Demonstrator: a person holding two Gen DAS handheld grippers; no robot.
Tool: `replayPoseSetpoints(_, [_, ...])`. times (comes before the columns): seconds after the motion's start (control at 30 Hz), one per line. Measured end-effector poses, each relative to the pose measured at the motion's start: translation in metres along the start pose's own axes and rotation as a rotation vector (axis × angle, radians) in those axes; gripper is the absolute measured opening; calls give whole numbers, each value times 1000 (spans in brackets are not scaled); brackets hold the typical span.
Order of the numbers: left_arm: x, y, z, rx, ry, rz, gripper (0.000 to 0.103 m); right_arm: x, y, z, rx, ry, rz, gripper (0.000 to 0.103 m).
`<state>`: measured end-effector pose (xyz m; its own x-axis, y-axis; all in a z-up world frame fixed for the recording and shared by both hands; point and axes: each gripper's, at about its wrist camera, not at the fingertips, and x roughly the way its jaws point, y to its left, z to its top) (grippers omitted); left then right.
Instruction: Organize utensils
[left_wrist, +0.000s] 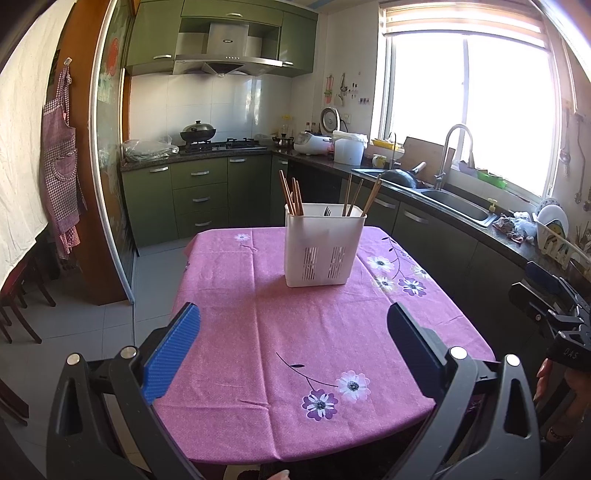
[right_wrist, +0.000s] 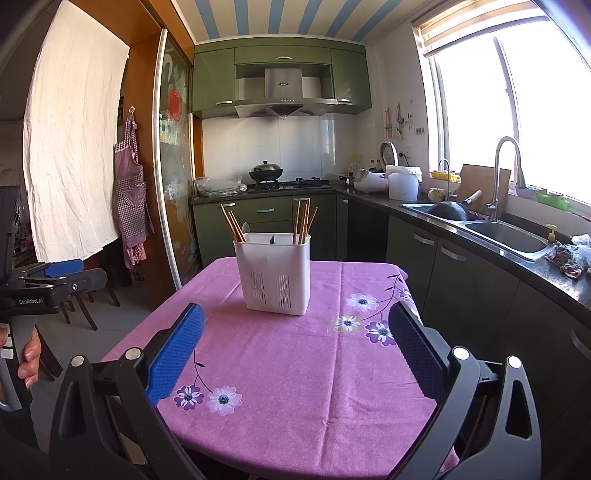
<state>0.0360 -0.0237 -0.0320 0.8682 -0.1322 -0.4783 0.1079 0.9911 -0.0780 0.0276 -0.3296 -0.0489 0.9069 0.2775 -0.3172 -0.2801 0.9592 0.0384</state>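
A white plastic utensil holder stands upright on the pink flowered tablecloth. Wooden chopsticks lean out of its left side, and more chopsticks out of its right side. A dark fork tip shows in the middle. My left gripper hovers open over the near half of the table with nothing between its fingers. My right gripper is likewise open and holds nothing, a short way before the holder. Each gripper also shows at the edge of the other's view.
Green cabinets and a dark counter run along the right with a sink, faucet and dish rack. A stove with a wok is at the back. Dark chairs stand left of the table.
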Motion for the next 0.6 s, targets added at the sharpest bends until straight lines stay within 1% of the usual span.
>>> replayPoseSetpoints(0.07, [1, 1, 0, -3, 3, -2, 96, 0, 0, 0, 0, 1, 0, 98])
replayPoseSetpoints(0.17, [-1, -1, 0, 16, -13, 40, 96, 0, 0, -1, -1, 1, 0, 98])
replayPoseSetpoints(0.23, [-3, -2, 1, 24, -20, 53, 96, 1, 0, -1, -1, 2, -1, 98])
replayPoseSetpoints(0.6, [-3, -2, 5, 24, -16, 53, 96, 3, 0, -2, -1, 13, -1, 98])
